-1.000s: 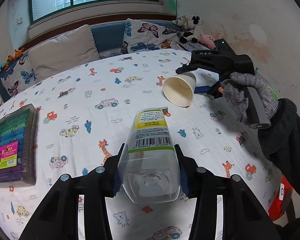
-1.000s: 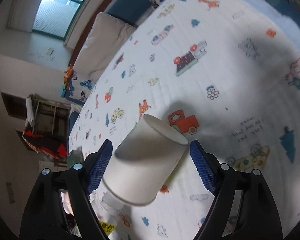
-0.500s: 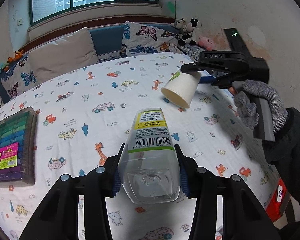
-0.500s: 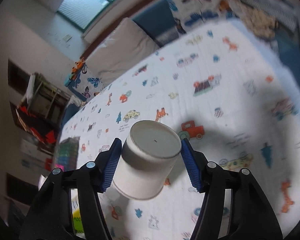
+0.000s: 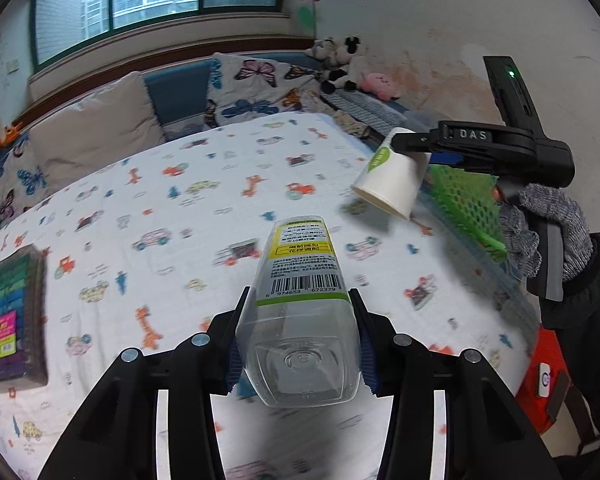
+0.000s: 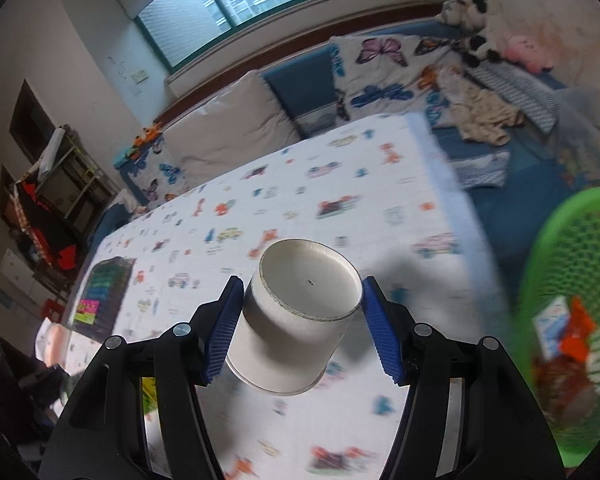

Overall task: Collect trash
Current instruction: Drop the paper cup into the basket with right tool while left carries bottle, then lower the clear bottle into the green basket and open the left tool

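My left gripper [image 5: 298, 340] is shut on a clear plastic bottle [image 5: 300, 320] with a yellow-green label, held base toward the camera above the table. My right gripper [image 6: 302, 328] is shut on a white paper cup [image 6: 296, 320], held in the air bottom toward the camera. In the left wrist view the cup [image 5: 390, 178] hangs mouth-down from the right gripper [image 5: 410, 146] near the table's right edge. A green mesh basket [image 6: 564, 304] with some wrappers inside sits at the right, beside the table; it also shows in the left wrist view [image 5: 464, 200].
The table [image 5: 148, 208] wears a white cloth printed with cartoon cars and animals. A box of coloured markers [image 5: 8, 312] lies at its left edge. A cushioned bench with pillows [image 5: 88, 140] and plush toys [image 5: 340, 64] runs behind the table.
The right gripper has lifted the cup and carried it right, toward the green basket, which has come into view. The left gripper has risen a little with the bottle.
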Available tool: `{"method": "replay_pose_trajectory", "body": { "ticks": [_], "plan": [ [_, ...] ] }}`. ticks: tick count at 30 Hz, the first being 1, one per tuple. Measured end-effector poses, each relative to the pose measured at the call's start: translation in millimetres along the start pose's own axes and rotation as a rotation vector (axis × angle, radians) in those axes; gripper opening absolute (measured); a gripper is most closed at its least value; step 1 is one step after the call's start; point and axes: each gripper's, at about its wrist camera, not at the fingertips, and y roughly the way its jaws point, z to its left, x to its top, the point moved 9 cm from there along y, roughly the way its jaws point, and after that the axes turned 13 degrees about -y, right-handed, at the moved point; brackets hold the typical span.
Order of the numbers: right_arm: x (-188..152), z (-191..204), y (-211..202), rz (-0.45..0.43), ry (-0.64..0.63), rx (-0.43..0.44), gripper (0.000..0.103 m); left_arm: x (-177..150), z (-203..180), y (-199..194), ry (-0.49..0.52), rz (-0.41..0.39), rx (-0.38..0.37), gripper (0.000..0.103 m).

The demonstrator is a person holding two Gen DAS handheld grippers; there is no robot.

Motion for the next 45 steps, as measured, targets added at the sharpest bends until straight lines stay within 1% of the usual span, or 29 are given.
{"method": "replay_pose_trajectory", "body": {
  "ticks": [2, 5, 10, 12, 14, 19, 24, 27, 29, 30, 34, 40, 45],
  "plan": [
    [-5, -17, -14, -0.006, 0.000, -0.035, 0.061, 2, -18, 4, 0.023, 0.007, -0.012, 0.045],
    [-15, -53, -40, -0.015, 0.006, -0.111, 0.061, 4, -39, 10, 0.042, 0.018, -0.042, 0.045],
    [-35, -112, -74, -0.016, 0.038, -0.228, 0.061, 11, -90, 23, 0.091, 0.034, -0.100, 0.045],
    [-44, -133, -83, -0.011, 0.046, -0.273, 0.061, 14, -109, 27, 0.108, 0.036, -0.120, 0.045],
    [-54, -156, -92, 0.001, 0.035, -0.346, 0.061, 19, -132, 32, 0.127, 0.039, -0.142, 0.045],
    [-75, -202, -98, 0.035, 0.050, -0.444, 0.061, 29, -179, 45, 0.173, 0.046, -0.174, 0.045],
    [-92, -239, -101, 0.046, 0.097, -0.474, 0.062, 33, -219, 69, 0.209, 0.083, -0.192, 0.045],
    [-96, -250, -106, 0.029, 0.127, -0.468, 0.063, 33, -238, 84, 0.231, 0.106, -0.192, 0.045],
    [-98, -257, -111, 0.020, 0.143, -0.472, 0.067, 32, -248, 91, 0.242, 0.119, -0.191, 0.045],
    [-98, -259, -113, 0.014, 0.148, -0.467, 0.067, 31, -256, 98, 0.253, 0.131, -0.192, 0.045],
    [-100, -259, -125, -0.009, 0.151, -0.462, 0.068, 29, -271, 118, 0.272, 0.161, -0.182, 0.045],
    [-104, -249, -146, -0.047, 0.159, -0.440, 0.073, 22, -287, 150, 0.289, 0.218, -0.157, 0.045],
    [-111, -240, -156, -0.055, 0.143, -0.444, 0.074, 17, -293, 167, 0.276, 0.252, -0.142, 0.045]
  ]
}}
